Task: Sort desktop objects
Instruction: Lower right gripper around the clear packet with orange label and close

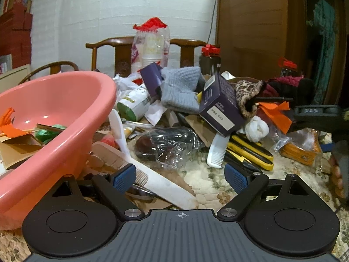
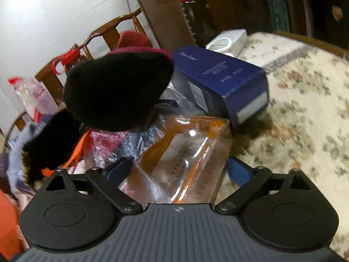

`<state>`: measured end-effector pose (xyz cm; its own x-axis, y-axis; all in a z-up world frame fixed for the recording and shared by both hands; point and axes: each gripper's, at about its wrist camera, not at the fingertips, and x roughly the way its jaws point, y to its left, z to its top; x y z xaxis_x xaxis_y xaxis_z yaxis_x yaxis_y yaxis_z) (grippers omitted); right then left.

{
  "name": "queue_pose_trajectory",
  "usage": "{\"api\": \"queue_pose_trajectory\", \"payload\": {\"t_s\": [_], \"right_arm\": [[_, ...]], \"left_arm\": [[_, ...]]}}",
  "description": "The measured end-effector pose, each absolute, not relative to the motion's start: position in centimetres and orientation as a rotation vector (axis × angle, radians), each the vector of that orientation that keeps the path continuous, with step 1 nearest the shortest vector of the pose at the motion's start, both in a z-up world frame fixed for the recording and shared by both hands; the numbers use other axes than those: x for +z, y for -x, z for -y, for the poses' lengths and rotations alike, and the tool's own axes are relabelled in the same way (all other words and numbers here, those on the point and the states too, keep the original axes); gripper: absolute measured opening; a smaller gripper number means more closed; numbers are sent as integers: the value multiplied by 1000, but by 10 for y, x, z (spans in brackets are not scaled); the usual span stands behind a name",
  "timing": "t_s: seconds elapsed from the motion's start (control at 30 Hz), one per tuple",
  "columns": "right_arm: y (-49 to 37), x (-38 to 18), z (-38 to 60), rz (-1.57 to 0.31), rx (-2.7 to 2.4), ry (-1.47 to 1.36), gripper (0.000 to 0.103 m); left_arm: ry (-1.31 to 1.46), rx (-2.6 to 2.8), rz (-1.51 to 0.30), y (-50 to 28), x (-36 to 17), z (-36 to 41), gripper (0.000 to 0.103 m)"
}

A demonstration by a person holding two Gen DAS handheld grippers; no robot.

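Note:
My left gripper [image 1: 180,179] is open low over the flowered tablecloth, beside a pink basin [image 1: 65,100] that holds orange paper, cardboard and a green item. A long white comb [image 1: 157,179] lies slanted under its left finger, untouched by the pads. Ahead is a heap: a purple box [image 1: 220,104], grey knitwear [image 1: 181,89], a second white comb [image 1: 217,152]. My right gripper [image 2: 178,171] stands wide open, with a clear plastic box with orange edges [image 2: 185,152] between its fingers. I see no pad pressing on it.
A black fuzzy hat [image 2: 115,87] and a blue carton [image 2: 220,76] lie just beyond the clear box. A dark bottle with a red cap [image 2: 196,15] and a white box [image 2: 226,40] stand behind. Bare tablecloth [image 2: 305,109] lies to the right. Wooden chairs [image 1: 122,43] line the far edge.

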<state>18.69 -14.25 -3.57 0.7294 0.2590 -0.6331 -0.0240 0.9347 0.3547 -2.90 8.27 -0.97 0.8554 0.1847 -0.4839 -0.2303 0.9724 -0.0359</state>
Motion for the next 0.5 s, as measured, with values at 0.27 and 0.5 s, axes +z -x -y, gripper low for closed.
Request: {"api": "queue_pose_trajectory", "payload": {"t_s": [0.27, 0.5], "right_arm": [[-170, -33, 140, -763, 176, -254, 87], [-129, -19, 148, -895, 402, -313, 63]], "left_arm": [[89, 221, -501, 29, -10, -82, 94], [107, 219, -500, 29, -9, -84, 94]]}}
